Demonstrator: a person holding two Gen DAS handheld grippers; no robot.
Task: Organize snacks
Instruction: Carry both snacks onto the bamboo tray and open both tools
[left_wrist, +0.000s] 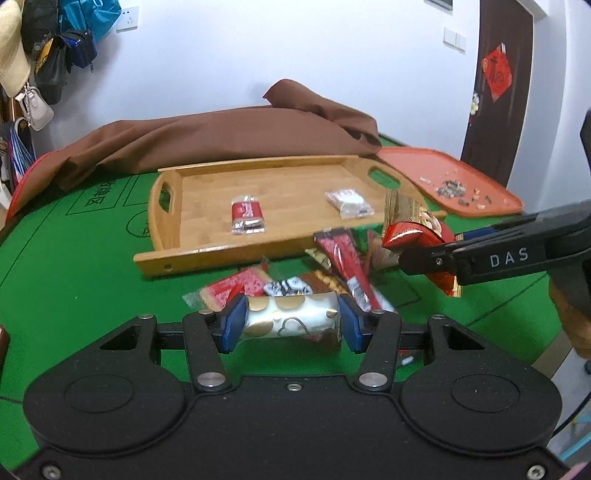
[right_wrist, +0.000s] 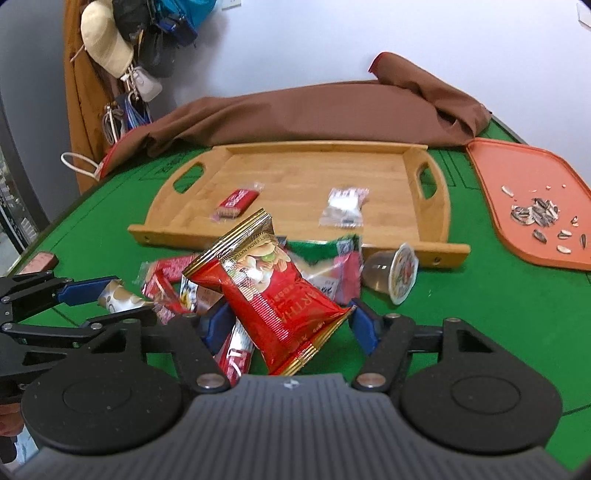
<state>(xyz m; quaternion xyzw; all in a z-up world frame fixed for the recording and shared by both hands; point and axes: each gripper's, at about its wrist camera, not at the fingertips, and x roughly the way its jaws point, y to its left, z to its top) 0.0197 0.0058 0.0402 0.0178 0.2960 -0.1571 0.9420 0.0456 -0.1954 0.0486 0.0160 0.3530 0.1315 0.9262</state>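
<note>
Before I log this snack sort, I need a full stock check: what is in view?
wooden tray: one, tan, mid table.
red wafer packet: one, in tray, left.
clear packet: one, in tray, right.
loose snack pile: several, mostly red, before the tray.
jelly cup: one, clear, on its side by the tray's front rail.
orange tray: one, right, holding sunflower seeds.
brown cloth: one, behind tray.
green table: one.
left tongs: shut on white-gold packet.
right tongs: shut on red nut bag.
</note>
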